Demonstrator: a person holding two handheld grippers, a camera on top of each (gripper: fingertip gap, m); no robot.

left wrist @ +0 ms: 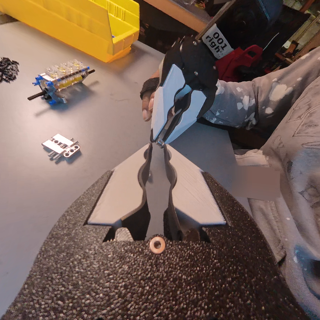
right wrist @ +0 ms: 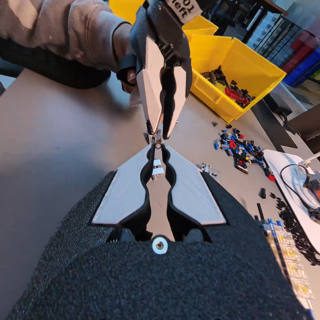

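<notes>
My left gripper (left wrist: 158, 145) and my right gripper (left wrist: 158, 140) meet tip to tip above the grey table (left wrist: 103, 112). A small grey connector piece (left wrist: 160, 143) sits between the two pairs of tips. In the right wrist view my right gripper (right wrist: 158, 145) is shut on the round grey end of this piece (right wrist: 158, 144). My left gripper (right wrist: 158, 135) comes down from above and is shut on the piece's upper end. A person's hand (left wrist: 147, 105) holds the right gripper.
A blue, clear and yellow brick assembly (left wrist: 60, 83) and a flat grey beam assembly (left wrist: 61, 146) lie to the left. Yellow bins (left wrist: 78, 26) (right wrist: 242, 69) stand at the back. Loose blue, black and red parts (right wrist: 242, 152), black parts (left wrist: 7, 71) and a white tray (right wrist: 284, 166) lie around. Both grippers' tips are close together, under 4 cm apart.
</notes>
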